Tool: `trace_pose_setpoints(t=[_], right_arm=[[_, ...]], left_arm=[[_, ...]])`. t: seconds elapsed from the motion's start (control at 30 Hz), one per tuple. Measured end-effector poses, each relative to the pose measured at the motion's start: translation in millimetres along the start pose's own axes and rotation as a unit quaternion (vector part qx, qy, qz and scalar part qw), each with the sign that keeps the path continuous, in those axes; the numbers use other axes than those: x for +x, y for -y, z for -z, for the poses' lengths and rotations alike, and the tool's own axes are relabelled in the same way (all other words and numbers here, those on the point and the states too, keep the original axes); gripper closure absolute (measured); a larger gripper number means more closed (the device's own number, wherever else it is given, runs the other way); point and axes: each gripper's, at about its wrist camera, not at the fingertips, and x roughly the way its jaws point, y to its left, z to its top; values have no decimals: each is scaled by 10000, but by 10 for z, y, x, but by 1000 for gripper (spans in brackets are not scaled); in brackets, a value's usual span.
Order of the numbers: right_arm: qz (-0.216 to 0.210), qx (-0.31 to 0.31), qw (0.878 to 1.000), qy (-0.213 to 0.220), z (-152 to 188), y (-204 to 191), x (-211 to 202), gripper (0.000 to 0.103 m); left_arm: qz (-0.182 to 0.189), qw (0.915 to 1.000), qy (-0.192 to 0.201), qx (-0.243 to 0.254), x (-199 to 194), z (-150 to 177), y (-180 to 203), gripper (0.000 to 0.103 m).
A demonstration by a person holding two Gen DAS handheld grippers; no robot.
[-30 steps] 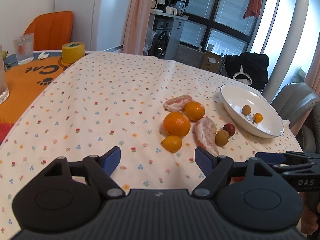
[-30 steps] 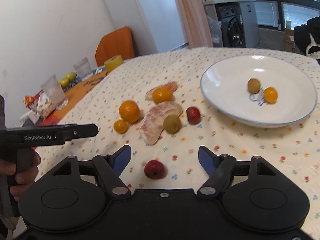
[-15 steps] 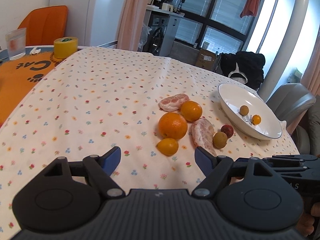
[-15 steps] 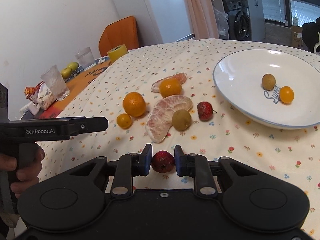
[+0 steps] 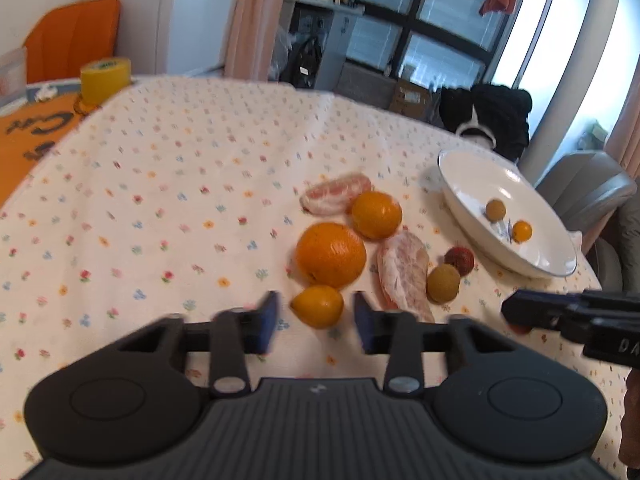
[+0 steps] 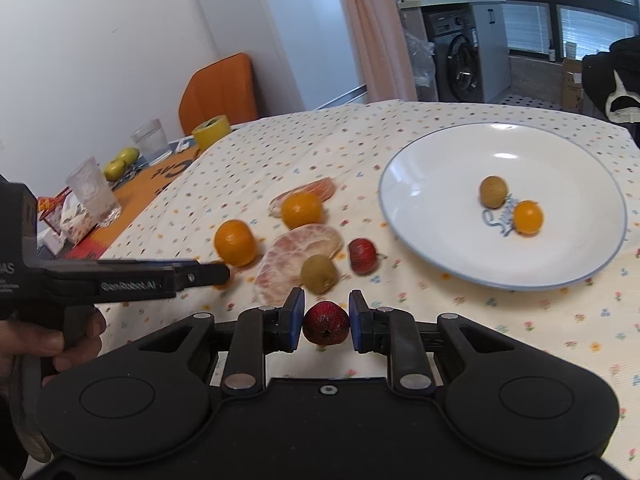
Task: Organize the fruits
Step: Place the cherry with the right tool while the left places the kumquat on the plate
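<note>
On the floral tablecloth (image 5: 180, 184), the right gripper (image 6: 325, 322) is clamped on a dark red fruit (image 6: 325, 323), both blue pads touching its sides, just short of the white plate (image 6: 440, 160). The plate holds a brown fruit (image 6: 493, 191) and a small orange one (image 6: 528, 217) beside blue lettering, partly hidden, beginning "Sw". The left gripper (image 5: 316, 320) stands part-open, its pads either side of a small yellow citrus (image 5: 318, 306) with gaps showing; contact cannot be confirmed. Its side reads "GenRobot.AI" in the right view. Beyond lie a large orange (image 5: 331, 255), a second orange (image 5: 376, 215) and two peeled segments (image 5: 404, 274). The orange mat (image 5: 28, 132) reads "Cat".
</note>
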Motion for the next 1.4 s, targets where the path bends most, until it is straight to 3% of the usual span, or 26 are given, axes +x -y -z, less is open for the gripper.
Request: trace_pose_setpoints(t=[0.47, 1.3, 1.4], right_arm=[[171, 232, 9992, 279, -73, 249, -103, 81], [765, 757, 9912, 775, -173, 786, -242, 81], [888, 836, 9888, 861, -170, 829, -274, 73]], left_arm=[[152, 9993, 256, 228, -116, -154, 230, 75], [790, 9927, 294, 860, 150, -472, 960, 75], [834, 9917, 287, 937, 178, -491, 1056, 75]])
